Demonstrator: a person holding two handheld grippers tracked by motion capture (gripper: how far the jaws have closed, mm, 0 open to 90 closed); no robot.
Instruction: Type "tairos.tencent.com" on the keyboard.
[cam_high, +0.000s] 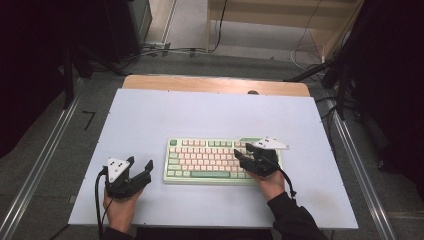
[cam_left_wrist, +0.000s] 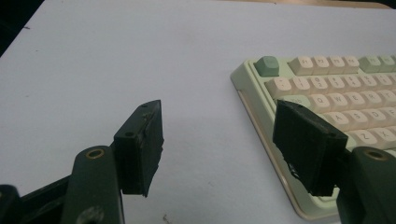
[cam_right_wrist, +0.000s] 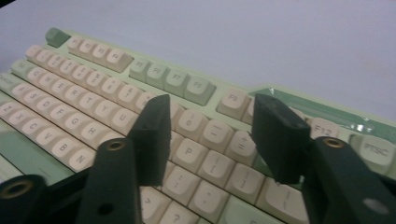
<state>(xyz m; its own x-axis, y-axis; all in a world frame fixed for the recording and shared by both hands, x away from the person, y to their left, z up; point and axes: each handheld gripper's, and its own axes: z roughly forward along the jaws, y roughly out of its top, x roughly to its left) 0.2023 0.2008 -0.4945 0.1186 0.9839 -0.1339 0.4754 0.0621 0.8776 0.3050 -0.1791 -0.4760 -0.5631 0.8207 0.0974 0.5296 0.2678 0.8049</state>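
Both tongs hang over the pale counter (cam_high: 150, 120), one in each of the person's hands, and neither has hold of anything. Left tongs (cam_high: 141, 167) sit just off the left end of the keyboard (cam_high: 210, 157), their black jaws spread wide with only bare counter between them; in the left gripper view (cam_left_wrist: 219, 144) the near jaw overlaps the keyboard's green corner, though whether it touches the case or merely hovers in front of it is hard to say from that angle. The left hand (cam_high: 120, 207) grips the tool from behind, forearm coming straight in from the near edge, jaws pointing away and slightly toward the keyboard.

Right tongs (cam_high: 242, 152) are over the keyboard's right part, jaws parted about halfway, with nothing clamped. In the right gripper view (cam_right_wrist: 210, 135) they frame the keys around the letter P and the punctuation beside it, standing above the keycaps. The right hand (cam_high: 272, 182) reaches in with a dark sleeve (cam_high: 295, 217), wrist angled leftward across the keyboard's near right corner.

The keyboard, cream keys in a mint case, lies square in the middle of the counter, a little toward the near edge.
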